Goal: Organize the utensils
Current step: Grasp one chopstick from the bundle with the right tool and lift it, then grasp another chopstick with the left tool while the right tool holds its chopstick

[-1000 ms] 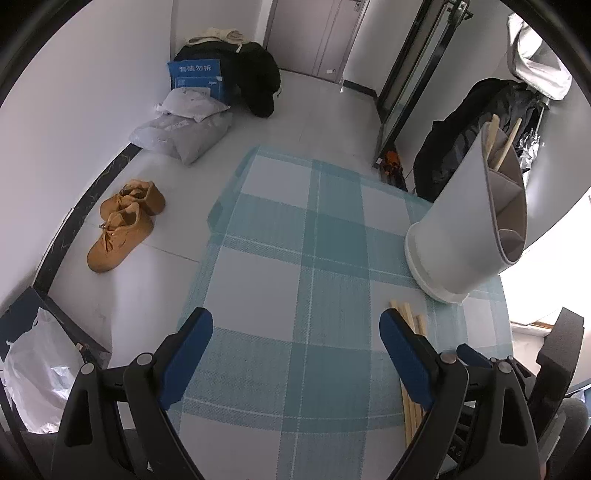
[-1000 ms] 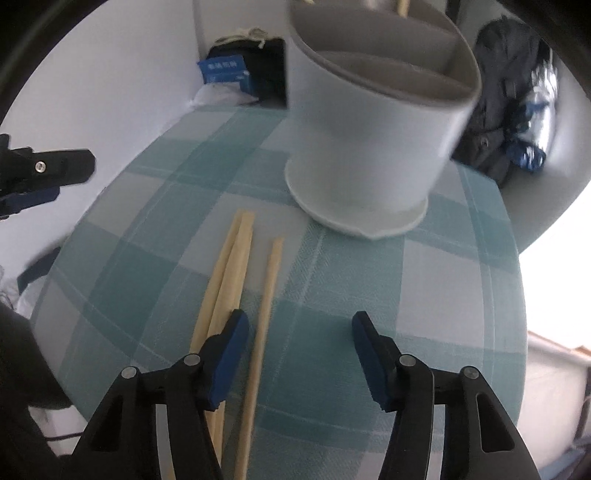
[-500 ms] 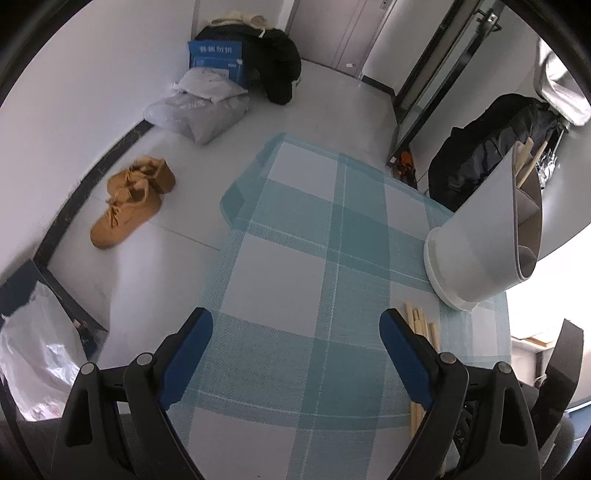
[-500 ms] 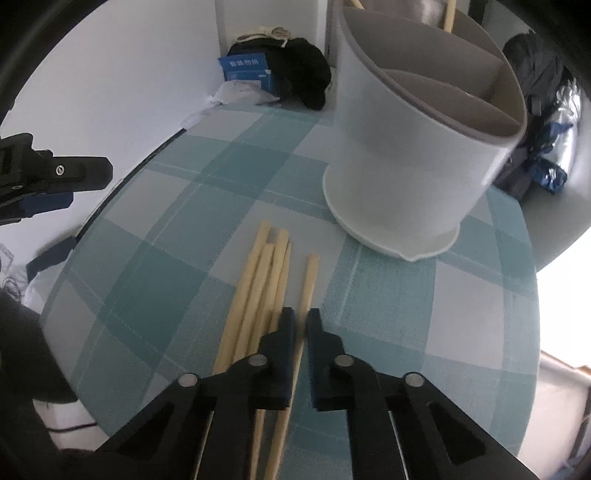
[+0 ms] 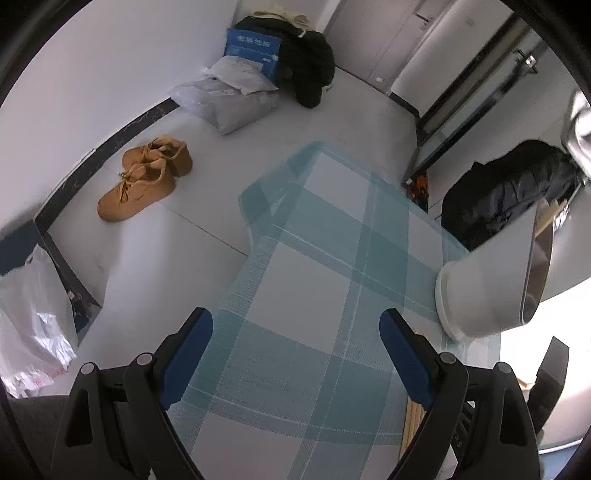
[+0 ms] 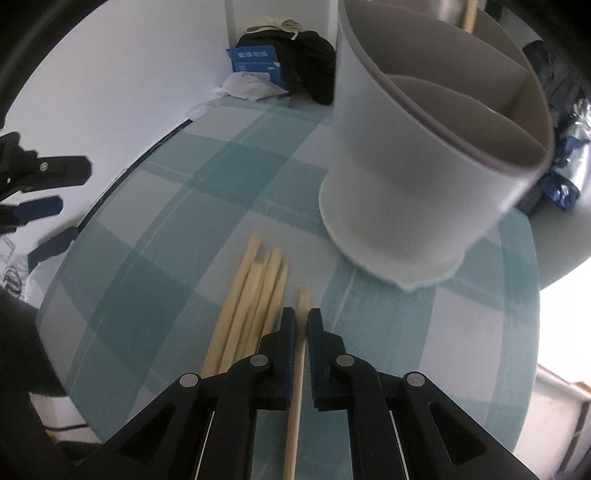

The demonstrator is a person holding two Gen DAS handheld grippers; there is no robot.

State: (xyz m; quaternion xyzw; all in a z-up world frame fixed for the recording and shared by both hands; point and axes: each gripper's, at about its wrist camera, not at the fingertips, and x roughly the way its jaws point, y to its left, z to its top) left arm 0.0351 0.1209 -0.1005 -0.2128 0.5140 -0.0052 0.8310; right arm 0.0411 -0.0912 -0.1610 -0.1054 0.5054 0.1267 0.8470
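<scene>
Chopsticks are seen on a table covered with a blue-and-white checked cloth. One chopstick is pinched between the blue pads of the right gripper — the jaws are closed tight on it, and its tip pokes out just past the fingertips. Whether it is lifted off the cloth cannot be told. Four or so more chopsticks are laid in a loose bunch just to the left of it, flat on the cloth, with their tips pointed toward a pot.

That pot is a white utensil holder, and it is stood on the cloth near the chopsticks, a little to the right. It is split into parts inside by walls. A wooden stick is seen in the far part, at the top edge of the picture.

The left gripper is held wide open over the cloth, and nothing is held between its blue pads. In the left wrist view the utensil holder is seen at the right edge, and the ends of some chopsticks peek out behind the right finger.

On the floor a pair of tan shoes, a grey bag, a blue box and a black coat are seen.
</scene>
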